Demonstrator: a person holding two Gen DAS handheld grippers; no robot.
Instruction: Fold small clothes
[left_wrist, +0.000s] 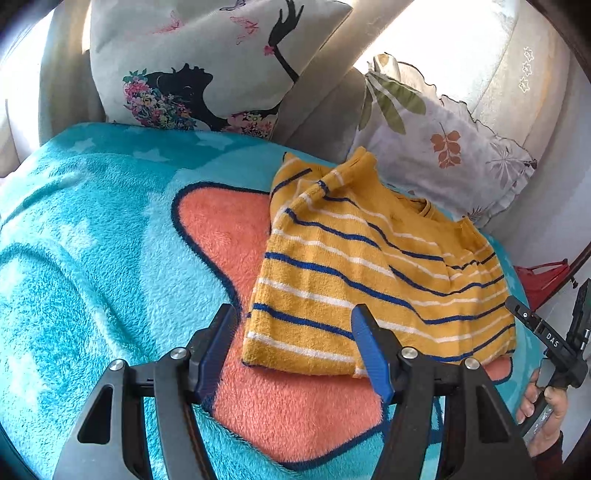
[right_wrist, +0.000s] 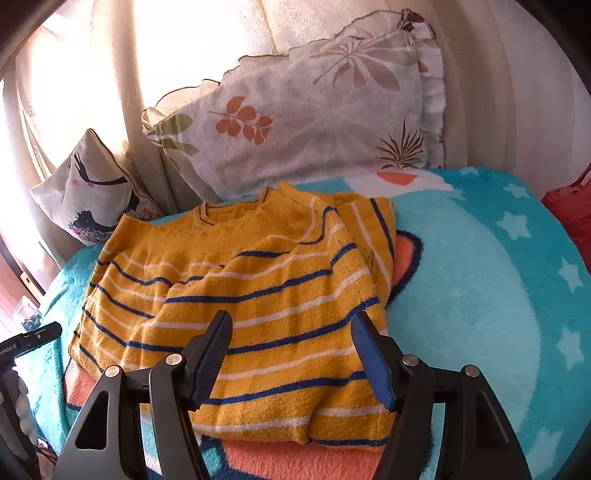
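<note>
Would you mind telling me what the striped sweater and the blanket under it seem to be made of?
The sweater looks like knitted yarn, perhaps wool or acrylic: fine ribbing shows near the collar and the surface is matte and slightly fuzzy. The blanket looks like plush fleece, probably synthetic: its pile is long, shaggy and faintly shiny.

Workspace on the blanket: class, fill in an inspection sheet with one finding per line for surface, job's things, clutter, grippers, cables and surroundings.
Surface: fluffy turquoise blanket with white stars and an orange patch outlined in dark blue.
Job's things: one yellow sweater with blue and white stripes, lying on the blanket, partly folded, sleeves tucked in, neckline towards the pillows.
Clutter: nothing seen on the blanket; a red object sits at its edge, unidentifiable.
Grippers: left hand-held gripper open, above the sweater's hem corner; right hand-held gripper open, above the sweater's lower half. Neither holds cloth.
Cables: nothing seen.
Surroundings: floral pillow, silhouette-print cushion, pale curtain with bright backlight.
</note>
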